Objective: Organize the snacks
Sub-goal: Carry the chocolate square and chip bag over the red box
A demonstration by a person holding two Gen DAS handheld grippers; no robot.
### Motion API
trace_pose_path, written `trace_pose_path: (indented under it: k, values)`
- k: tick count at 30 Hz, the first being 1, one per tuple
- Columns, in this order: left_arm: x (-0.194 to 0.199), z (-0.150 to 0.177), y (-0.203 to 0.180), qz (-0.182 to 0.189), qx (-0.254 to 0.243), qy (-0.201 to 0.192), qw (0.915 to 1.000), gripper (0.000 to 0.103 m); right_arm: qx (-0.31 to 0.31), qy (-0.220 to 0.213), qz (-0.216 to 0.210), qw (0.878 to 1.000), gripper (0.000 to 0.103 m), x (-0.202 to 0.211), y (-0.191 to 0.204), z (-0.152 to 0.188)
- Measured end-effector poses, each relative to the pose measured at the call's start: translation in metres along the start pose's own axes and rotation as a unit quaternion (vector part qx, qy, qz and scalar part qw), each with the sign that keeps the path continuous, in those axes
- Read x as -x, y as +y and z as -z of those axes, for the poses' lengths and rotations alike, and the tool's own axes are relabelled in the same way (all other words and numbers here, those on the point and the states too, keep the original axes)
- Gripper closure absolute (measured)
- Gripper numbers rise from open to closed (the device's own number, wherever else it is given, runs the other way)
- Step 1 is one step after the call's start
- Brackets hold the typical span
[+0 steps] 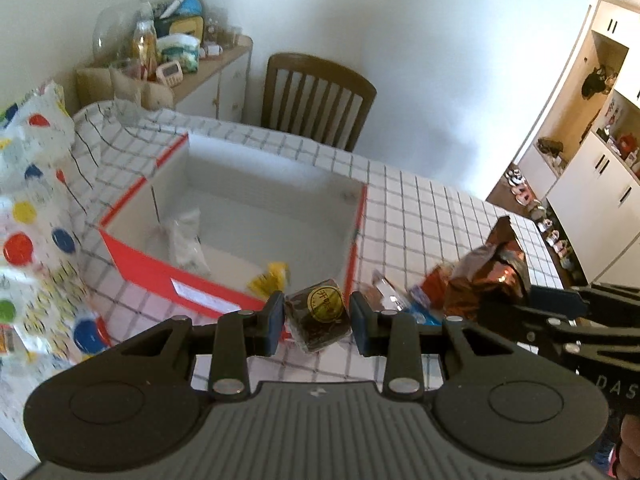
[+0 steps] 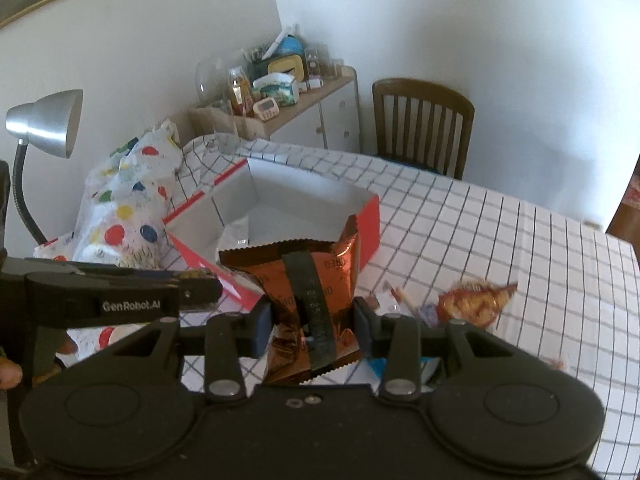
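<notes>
Left gripper (image 1: 318, 316): the jaws pinch a small dark-brown wrapped snack (image 1: 318, 314) bearing a round yellow label. Both pads press on its sides, and the snack hangs clear of the checked tablecloth (image 1: 420, 208), just in front of the near wall of the box.

Right gripper (image 2: 312, 320): the jaws clamp a copper-brown foil snack bag (image 2: 316, 276) near its lower end. The bag stands upright between the fingers — its serrated top edge overlaps the near corner of the box in the right wrist view.

Red-and-white box (image 1: 160, 276): it sits open on the tablecloth ahead of both grippers. Inside lie a clear-wrapped packet (image 1: 184, 236) against the left wall and a yellow-wrapped snack (image 1: 272, 278) by the near wall.

Remaining snacks: a small pile of wrapped items (image 2: 420, 308) — including an orange-brown packet (image 2: 476, 300) — lies on the cloth to the right of the box.

Surroundings: a polka-dot bag (image 1: 36, 216) rests left of the box, and a wooden chair (image 1: 316, 96) stands at the far table edge.
</notes>
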State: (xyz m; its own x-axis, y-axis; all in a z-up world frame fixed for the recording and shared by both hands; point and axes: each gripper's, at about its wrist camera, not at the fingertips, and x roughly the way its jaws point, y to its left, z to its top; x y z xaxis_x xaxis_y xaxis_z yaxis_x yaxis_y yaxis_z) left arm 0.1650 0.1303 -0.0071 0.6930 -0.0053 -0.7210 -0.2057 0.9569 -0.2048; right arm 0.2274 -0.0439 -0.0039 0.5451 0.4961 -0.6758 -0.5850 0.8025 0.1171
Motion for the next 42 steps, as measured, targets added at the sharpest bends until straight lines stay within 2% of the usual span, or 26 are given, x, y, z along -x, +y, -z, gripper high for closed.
trace_pose_path:
  k: [9, 19, 25, 31, 37, 42]
  values:
    - [-0.018, -0.04, 0.031, -0.001, 0.001, -0.003, 1.0, 0.069, 0.003, -0.001, 0.009, 1.0, 0.063, -0.022, 0.02, -0.027]
    - [-0.068, -0.075, 0.071, -0.016, 0.007, 0.018, 0.9997, 0.069, -0.025, 0.009, 0.018, 0.999, 0.063, -0.074, 0.03, -0.054]
    - [-0.099, -0.085, 0.089, -0.021, 0.003, 0.032, 0.9992, 0.069, -0.044, 0.023, 0.02, 0.999, 0.063, -0.116, 0.03, -0.066]
    - [-0.144, -0.094, 0.105, -0.025, 0.0, 0.058, 0.998, 0.069, -0.019, 0.049, 0.041, 0.998, 0.063, -0.162, 0.035, -0.073]
    - [-0.18, -0.092, 0.112, -0.028, -0.004, 0.091, 0.9954, 0.069, -0.013, 0.068, 0.064, 0.996, 0.063, -0.202, 0.036, -0.075]
    - [-0.202, -0.086, 0.115, -0.023, -0.009, 0.12, 0.9924, 0.069, -0.012, 0.085, 0.065, 0.994, 0.063, -0.222, 0.035, -0.075]
